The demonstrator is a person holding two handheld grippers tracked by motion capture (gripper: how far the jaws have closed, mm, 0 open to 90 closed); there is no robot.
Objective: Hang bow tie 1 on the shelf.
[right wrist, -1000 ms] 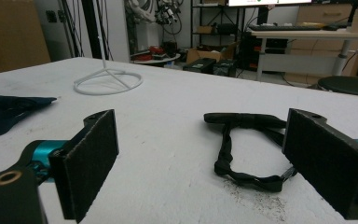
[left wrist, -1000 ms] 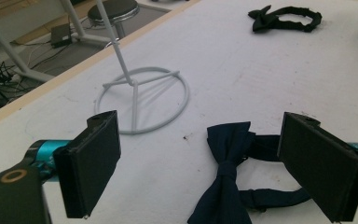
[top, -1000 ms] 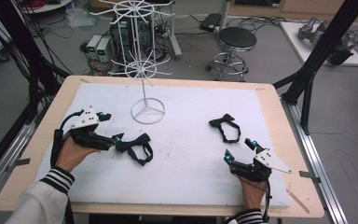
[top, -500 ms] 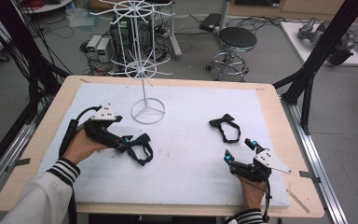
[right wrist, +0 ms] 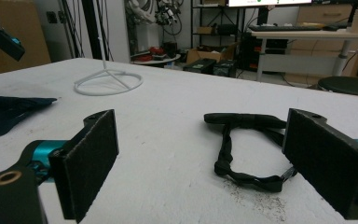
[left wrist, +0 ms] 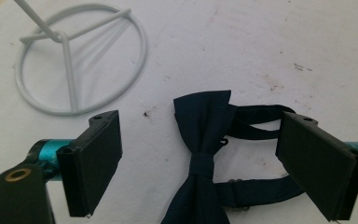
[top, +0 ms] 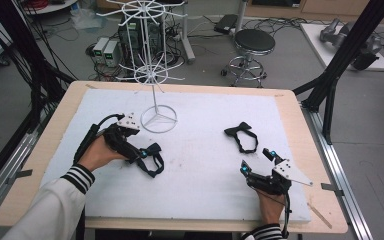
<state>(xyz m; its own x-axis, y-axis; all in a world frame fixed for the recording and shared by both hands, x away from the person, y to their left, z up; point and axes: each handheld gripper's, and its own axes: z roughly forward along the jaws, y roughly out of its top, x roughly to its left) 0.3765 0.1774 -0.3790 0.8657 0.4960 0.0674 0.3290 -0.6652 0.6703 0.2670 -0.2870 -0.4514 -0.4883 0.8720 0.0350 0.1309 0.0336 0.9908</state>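
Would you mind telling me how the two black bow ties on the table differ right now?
The left bow tie lies between the open jaws of the left gripper; the right bow tie lies apart from the right gripper. The left one is near the wire stand, the right one farther off. Both are dark, strapped and flat.

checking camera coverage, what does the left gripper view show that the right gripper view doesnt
The left gripper view alone shows the navy bow tie's knot close up between open jaws, with its strap. The right gripper view alone shows the black bow tie ahead of its jaws, a stool and shelves behind. Both share the white wire stand's ring base and the white table cover.
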